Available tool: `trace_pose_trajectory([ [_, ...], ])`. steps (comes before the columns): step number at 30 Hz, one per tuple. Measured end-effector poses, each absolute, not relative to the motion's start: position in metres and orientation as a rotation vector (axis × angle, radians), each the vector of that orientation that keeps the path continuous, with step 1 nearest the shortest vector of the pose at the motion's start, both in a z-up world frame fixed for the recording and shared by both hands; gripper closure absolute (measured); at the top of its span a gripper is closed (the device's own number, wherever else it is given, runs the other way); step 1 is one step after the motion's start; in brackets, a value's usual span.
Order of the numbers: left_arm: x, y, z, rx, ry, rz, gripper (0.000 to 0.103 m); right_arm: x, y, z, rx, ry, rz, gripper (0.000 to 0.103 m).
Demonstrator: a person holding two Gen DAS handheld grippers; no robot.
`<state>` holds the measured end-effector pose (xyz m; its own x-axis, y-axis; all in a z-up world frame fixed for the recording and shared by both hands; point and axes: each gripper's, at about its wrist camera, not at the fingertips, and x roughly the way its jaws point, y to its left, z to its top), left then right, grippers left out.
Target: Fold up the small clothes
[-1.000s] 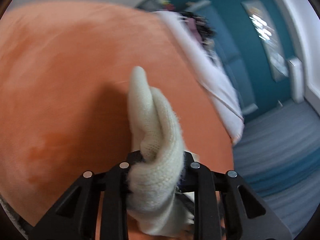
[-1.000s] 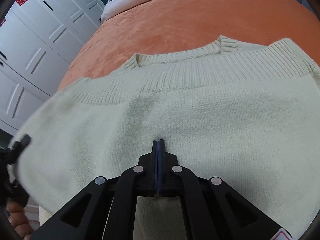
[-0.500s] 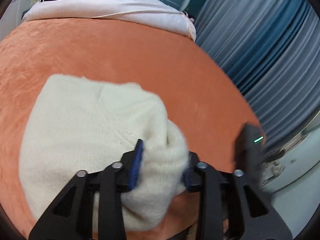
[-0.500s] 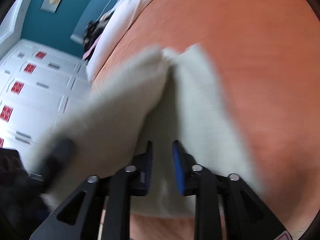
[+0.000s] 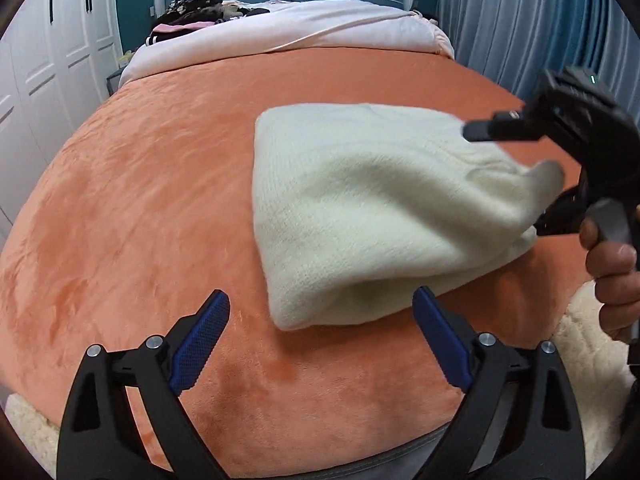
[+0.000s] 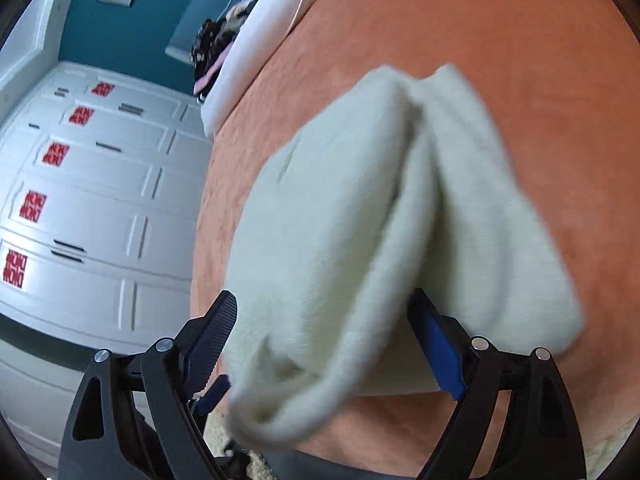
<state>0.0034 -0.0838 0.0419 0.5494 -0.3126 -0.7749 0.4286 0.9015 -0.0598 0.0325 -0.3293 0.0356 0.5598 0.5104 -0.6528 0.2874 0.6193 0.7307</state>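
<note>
Both tools spread wide, cream knitted sweater folded on the orange plush bed cover.

Left wrist view: the left tool (image 5: pixel 320 320) has just been opening; its blue-padded jaws stand apart with nothing pinched, the cream knitted sweater (image 5: pixel 360 208) lying folded just beyond them on the orange plush bed cover (image 5: pixel 152 184). At the sweater's right edge sits the black right tool (image 5: pixel 516 176), held by a hand (image 5: pixel 616 276).

Right wrist view: the right tool's jaws have also just been opening; the blurred sweater (image 6: pixel 360 240) lies between them, and no pad presses it.
</note>
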Motion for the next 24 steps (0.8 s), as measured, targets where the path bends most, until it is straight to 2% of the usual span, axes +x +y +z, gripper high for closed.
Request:
trace_pose_trajectory([
  [1, 0.007, -0.086, 0.038, 0.144, 0.885, -0.427, 0.012, 0.041, -0.319, 0.039, 0.886, 1.024, 0.145, 0.026],
  [2, 0.006, -0.086, 0.036, 0.143, 0.889, -0.415, 0.012, 0.050, -0.307, 0.045, 0.814, 1.034, 0.123, 0.056],
  [3, 0.008, -0.085, 0.034, 0.134, 0.896, -0.405, 0.014, 0.057, -0.297, 0.059, 0.702, 1.034, 0.079, 0.075],
  [4, 0.009, -0.086, 0.034, 0.120, 0.900, -0.406, 0.028, 0.063, -0.292, 0.073, 0.619, 1.016, 0.074, 0.078],
  [5, 0.012, -0.084, 0.035, 0.098, 0.912, -0.416, 0.039, 0.064, -0.289, 0.096, 0.600, 0.945, 0.122, 0.080],
  [6, 0.012, -0.079, 0.036, 0.077, 0.935, -0.416, 0.060, 0.061, -0.291, 0.117, 0.620, 0.873, 0.180, 0.081],
  [7, 0.018, -0.076, 0.035, 0.044, 0.965, -0.419, 0.073, 0.058, -0.294, 0.139, 0.629, 0.809, 0.223, 0.081],
  [9, 0.021, -0.075, 0.033, -0.009, 0.989, -0.441, 0.077, 0.052, -0.307, 0.163, 0.608, 0.718, 0.245, 0.082],
  [10, 0.022, -0.079, 0.033, 0.003, 0.991, -0.437, 0.080, 0.052, -0.319, 0.157, 0.616, 0.722, 0.227, 0.082],
  [12, 0.022, -0.084, 0.028, 0.013, 1.006, -0.410, 0.081, 0.061, -0.347, 0.108, 0.611, 0.847, 0.089, 0.082],
  [14, 0.026, -0.086, 0.017, -0.013, 1.052, -0.408, 0.081, 0.064, -0.369, 0.030, 0.639, 1.054, -0.032, 0.083],
  [15, 0.025, -0.087, 0.014, -0.009, 1.059, -0.400, 0.081, 0.057, -0.375, 0.004, 0.688, 1.075, -0.033, 0.083],
  [18, 0.024, -0.086, 0.012, 0.003, 1.052, -0.394, 0.081, 0.041, -0.390, 0.001, 0.853, 0.970, -0.002, 0.082],
  [21, 0.028, -0.084, 0.013, -0.021, 1.066, -0.392, 0.081, 0.046, -0.380, 0.016, 0.752, 0.978, -0.005, 0.080],
  [24, 0.021, -0.083, 0.019, -0.011, 1.063, -0.416, 0.073, 0.041, -0.372, 0.032, 0.739, 0.949, -0.007, 0.068],
])
